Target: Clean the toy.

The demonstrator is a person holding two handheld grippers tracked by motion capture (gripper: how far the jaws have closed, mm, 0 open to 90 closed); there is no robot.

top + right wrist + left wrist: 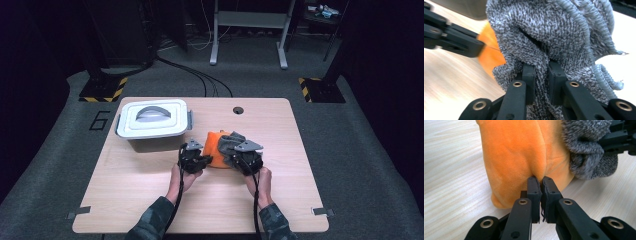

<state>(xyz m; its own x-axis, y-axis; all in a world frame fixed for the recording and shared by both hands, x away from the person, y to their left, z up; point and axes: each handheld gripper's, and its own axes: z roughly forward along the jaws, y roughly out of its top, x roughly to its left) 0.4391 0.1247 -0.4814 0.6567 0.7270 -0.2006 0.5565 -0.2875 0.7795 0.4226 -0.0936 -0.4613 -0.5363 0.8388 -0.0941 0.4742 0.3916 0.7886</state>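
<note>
Nearest the person, both forearms come in over the near edge of the table (150, 200), each hand carrying one gripper toward the middle of the tabletop. The left gripper (194, 157) has its jaws nearly closed, pinching a fold at the lower edge of the orange cloth (519, 152); the fold sits squarely between the pads in the left gripper view. The right gripper (245, 156) has its jaws drawn close together on a bunched fold of the grey knitted cloth (554, 37), which rises in gathers between and above them. The two cloths lie together at mid-table, the grey one touching the right side of the orange one and partly over it, both crumpled rather than flat. Judged from this state, the work is at an early stage: both pieces are gripped, but neither is spread, folded or stowed. Farther back, left of centre, stands the grey storage box (152, 142) with its white lid (152, 117) seated and the handle lying flat; the contents cannot be told with the lid on. If the cloths are meant for the box, the lid would first need removing.
</note>
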